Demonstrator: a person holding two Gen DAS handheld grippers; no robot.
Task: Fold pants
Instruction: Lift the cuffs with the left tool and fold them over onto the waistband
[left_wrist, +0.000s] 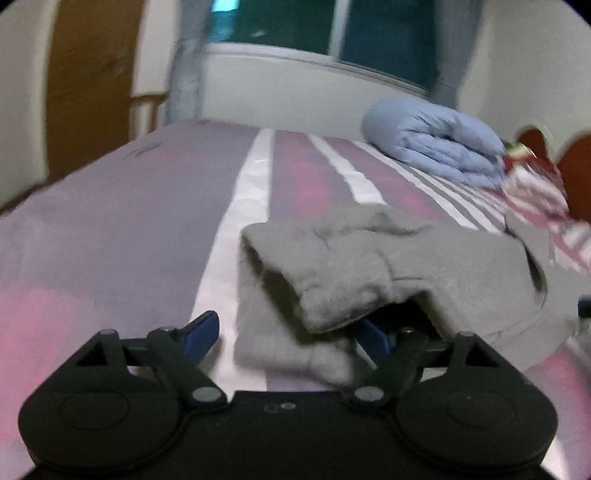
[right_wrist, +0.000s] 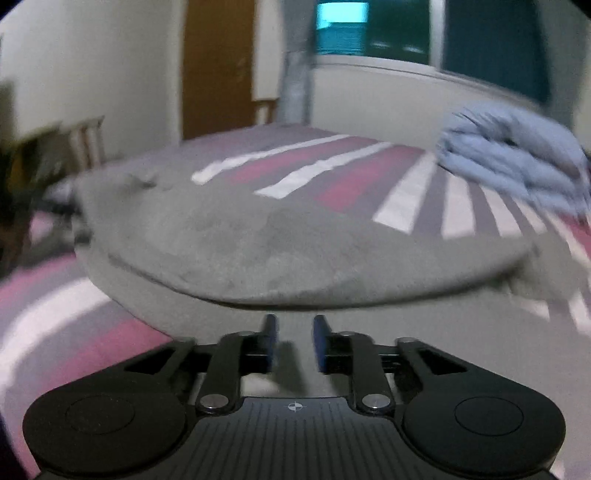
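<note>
The grey fleece pants (left_wrist: 369, 266) lie bunched on the striped bed cover, with a cuffed leg end (left_wrist: 332, 295) draped over my left gripper's right finger. My left gripper (left_wrist: 291, 332) is wide open, its left blue fingertip (left_wrist: 201, 332) free over the cover. In the right wrist view the pants (right_wrist: 277, 251) form a folded mound just ahead of my right gripper (right_wrist: 295, 334). Its blue fingertips (right_wrist: 271, 332) stand a narrow gap apart, open, with nothing seen between them, just before the fabric's edge.
The bed cover (left_wrist: 129, 221) has grey, pink and white stripes. A folded light blue quilt (left_wrist: 432, 147) lies at the far right, with red patterned bedding (left_wrist: 535, 184) beside it. A wooden door (right_wrist: 218, 66) and window (right_wrist: 406, 29) are behind the bed.
</note>
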